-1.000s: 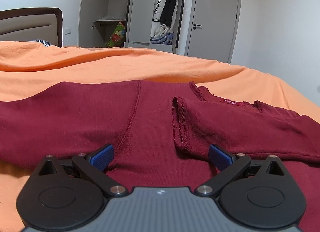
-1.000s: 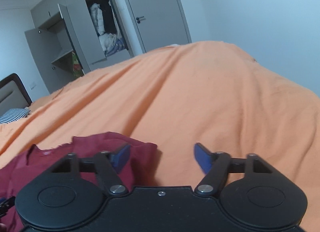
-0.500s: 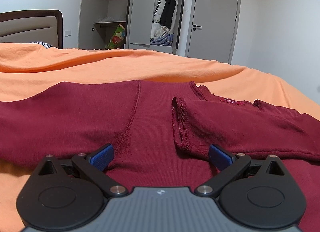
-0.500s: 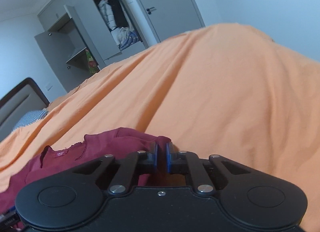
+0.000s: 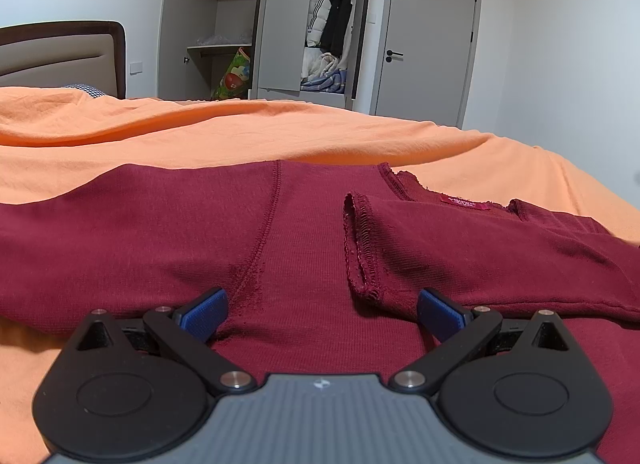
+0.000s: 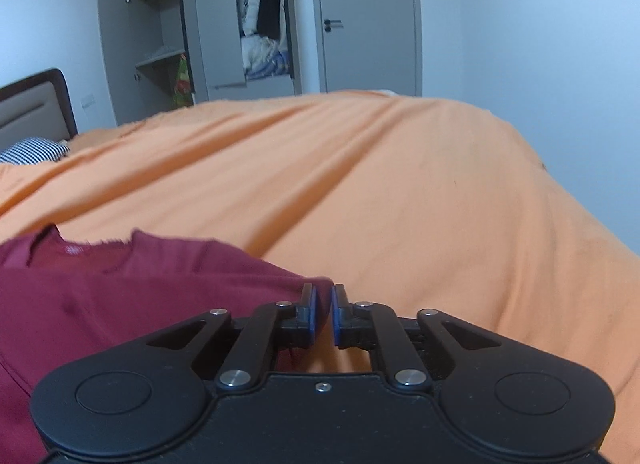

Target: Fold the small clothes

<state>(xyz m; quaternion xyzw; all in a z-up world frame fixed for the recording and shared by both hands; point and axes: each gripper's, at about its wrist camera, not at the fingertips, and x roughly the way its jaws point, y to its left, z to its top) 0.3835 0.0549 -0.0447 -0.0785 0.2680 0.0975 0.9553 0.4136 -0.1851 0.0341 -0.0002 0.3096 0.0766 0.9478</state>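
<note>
A dark red long-sleeved shirt (image 5: 304, 248) lies spread on the orange bedspread (image 5: 240, 135). One sleeve is folded across its chest, with the cuff (image 5: 360, 248) facing me and the neck label (image 5: 464, 201) behind it. My left gripper (image 5: 320, 314) hovers low over the shirt's body, open wide, with nothing between its blue pads. In the right wrist view the shirt (image 6: 140, 296) fills the lower left. My right gripper (image 6: 323, 314) is shut on the shirt's right edge, where the cloth runs up to the fingertips.
Wrinkled orange bedspread (image 6: 380, 191) stretches far to the right and behind the shirt. A headboard (image 5: 60, 51) and a striped pillow (image 6: 32, 149) are at the far left. An open grey wardrobe (image 5: 272, 23) and a shut door (image 5: 428, 39) stand beyond the bed.
My right gripper went from open to shut at the shirt's right edge, then swung so more of the shirt shows at its left. The left gripper has stayed still and open.
</note>
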